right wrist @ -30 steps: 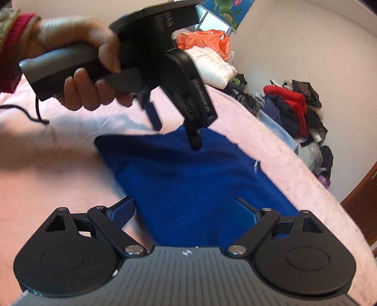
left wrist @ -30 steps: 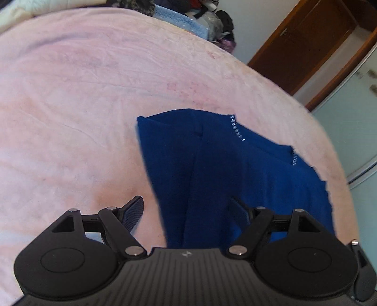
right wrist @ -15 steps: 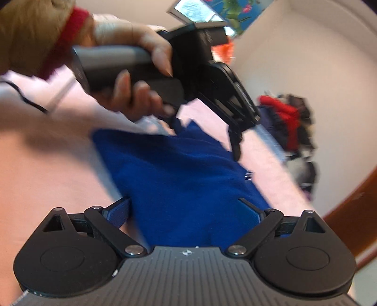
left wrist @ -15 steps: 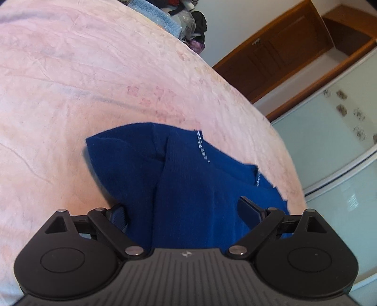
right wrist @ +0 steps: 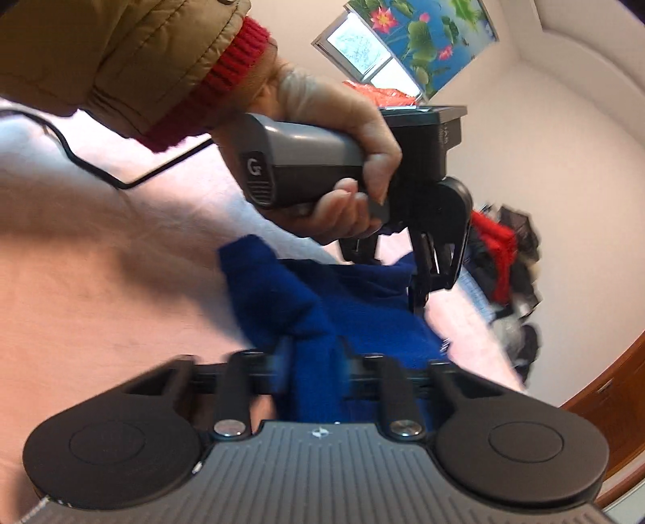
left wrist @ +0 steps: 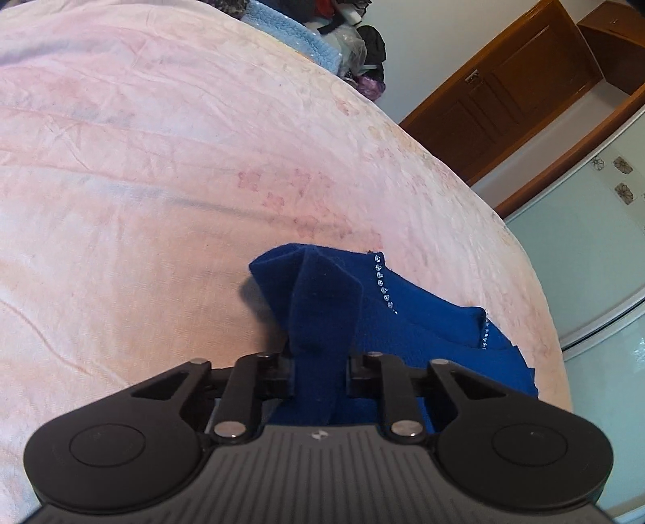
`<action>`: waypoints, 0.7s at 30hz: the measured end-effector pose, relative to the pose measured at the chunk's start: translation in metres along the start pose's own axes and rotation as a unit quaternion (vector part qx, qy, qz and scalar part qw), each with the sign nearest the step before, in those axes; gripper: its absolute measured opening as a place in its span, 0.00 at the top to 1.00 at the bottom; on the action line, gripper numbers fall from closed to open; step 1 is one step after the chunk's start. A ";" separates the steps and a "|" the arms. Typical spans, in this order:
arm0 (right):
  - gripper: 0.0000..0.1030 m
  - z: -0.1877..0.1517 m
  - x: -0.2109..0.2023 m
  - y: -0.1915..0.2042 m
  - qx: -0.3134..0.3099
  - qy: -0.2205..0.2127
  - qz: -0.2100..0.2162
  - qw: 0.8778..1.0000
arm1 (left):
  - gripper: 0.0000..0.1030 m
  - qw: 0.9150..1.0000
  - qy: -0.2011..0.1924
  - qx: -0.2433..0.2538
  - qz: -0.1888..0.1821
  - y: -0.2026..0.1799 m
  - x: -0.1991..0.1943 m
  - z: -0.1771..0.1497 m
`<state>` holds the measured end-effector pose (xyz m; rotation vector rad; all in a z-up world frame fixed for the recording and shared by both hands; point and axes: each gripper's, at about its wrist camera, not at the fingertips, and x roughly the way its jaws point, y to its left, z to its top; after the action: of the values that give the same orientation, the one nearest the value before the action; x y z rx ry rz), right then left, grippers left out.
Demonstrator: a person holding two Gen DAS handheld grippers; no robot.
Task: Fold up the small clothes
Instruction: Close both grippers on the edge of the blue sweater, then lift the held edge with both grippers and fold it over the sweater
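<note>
Blue fleece garment (left wrist: 407,330) lies on the pink bed (left wrist: 161,201). Left gripper (left wrist: 320,373) is closing on one bunched edge, and right gripper (right wrist: 314,364) pinches another, so both hands can likely lift that side for a fold.

Pink bedsheet (left wrist: 169,169); brown wooden door (left wrist: 504,100); lotus picture (right wrist: 423,36); clothes pile (right wrist: 504,250).

pink bedspread (left wrist: 169,169), wooden door (left wrist: 512,92), white wall (right wrist: 536,133)
</note>
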<state>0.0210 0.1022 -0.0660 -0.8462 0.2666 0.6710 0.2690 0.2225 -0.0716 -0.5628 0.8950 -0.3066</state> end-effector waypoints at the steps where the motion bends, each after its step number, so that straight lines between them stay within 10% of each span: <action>1: 0.95 0.000 -0.004 0.000 0.005 -0.005 0.000 1.000 | 0.85 1.000 -0.005 0.004 0.005 -0.003 -0.002 -0.001; 7: 0.95 -0.005 -0.029 -0.048 0.142 -0.039 0.058 0.987 | 0.86 0.997 -0.040 0.043 0.045 -0.036 -0.025 -0.004; 21: 0.95 -0.097 -0.088 -0.165 0.449 -0.091 0.093 0.884 | 0.91 0.993 -0.073 0.088 0.019 -0.148 -0.041 -0.001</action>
<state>0.0637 -0.0884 0.0120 0.1381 0.4427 0.7018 0.2411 0.1208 0.0403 -0.3988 0.7284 -0.3040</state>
